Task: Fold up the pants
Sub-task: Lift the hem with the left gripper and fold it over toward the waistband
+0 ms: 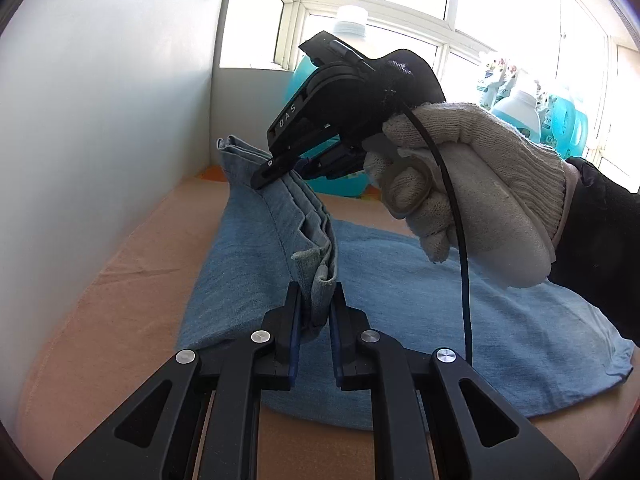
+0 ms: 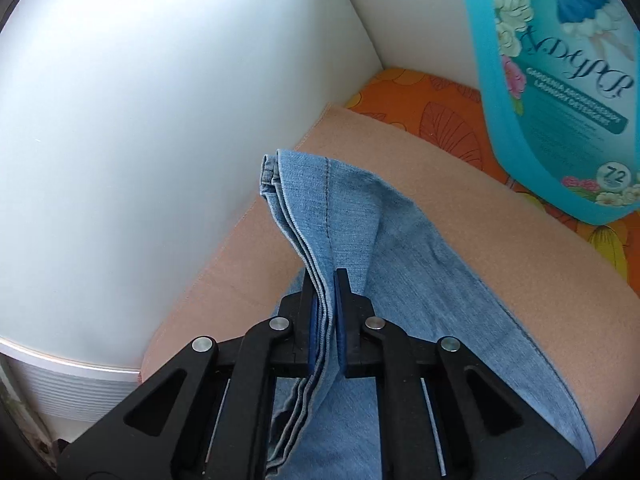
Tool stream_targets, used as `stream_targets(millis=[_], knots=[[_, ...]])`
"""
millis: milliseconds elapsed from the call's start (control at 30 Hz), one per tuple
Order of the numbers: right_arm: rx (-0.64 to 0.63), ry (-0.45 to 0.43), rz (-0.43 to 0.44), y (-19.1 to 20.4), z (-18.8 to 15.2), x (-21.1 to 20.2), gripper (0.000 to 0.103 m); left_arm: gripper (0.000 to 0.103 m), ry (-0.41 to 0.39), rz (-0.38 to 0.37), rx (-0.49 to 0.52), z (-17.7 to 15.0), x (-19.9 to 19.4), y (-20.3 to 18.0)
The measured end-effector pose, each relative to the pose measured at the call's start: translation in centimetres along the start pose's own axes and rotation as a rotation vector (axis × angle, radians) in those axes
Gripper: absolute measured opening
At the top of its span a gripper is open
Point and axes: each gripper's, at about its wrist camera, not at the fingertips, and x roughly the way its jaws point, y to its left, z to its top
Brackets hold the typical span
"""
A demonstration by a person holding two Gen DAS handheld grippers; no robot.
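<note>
Jaws of both grippers [image 1: 316,300] [image 2: 325,292] pinch the pants' [image 1: 256,248] stacked edge.

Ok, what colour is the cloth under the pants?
Plain peach-pink cloth beneath the light blue denim pants, clearest in the right wrist view.

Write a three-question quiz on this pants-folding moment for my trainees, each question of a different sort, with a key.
1. True or false: the left gripper is shut on the pants.
2. What does the right gripper hold? A) a bottle B) an edge of the pants C) nothing
3. Fill in: the hand wears a white knitted ____.

Key: 1 true. 2 B. 3 glove.
</note>
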Motion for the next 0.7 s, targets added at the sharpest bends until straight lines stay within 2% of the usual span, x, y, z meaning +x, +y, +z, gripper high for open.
stream_targets(millis=[267, 533, 700], knots=[[0.045, -0.146, -0.057, -1.6, -4.5, -9.6, 0.007, 0.011, -0.030, -0.136, 0.065, 0.2, -2.8, -5.1], [0.131, -0.253, -0.111, -7.1, -11.7, -20.4, 0.007, 0.011, -0.028, -0.286, 0.144, -0.3, -3.7, -13.5], [0.198, -0.306, -0.139, -10.6, -16.4, -25.7, 0.007, 0.011, -0.010, -0.385, 0.209, -0.8, -4.4, -18.8]])
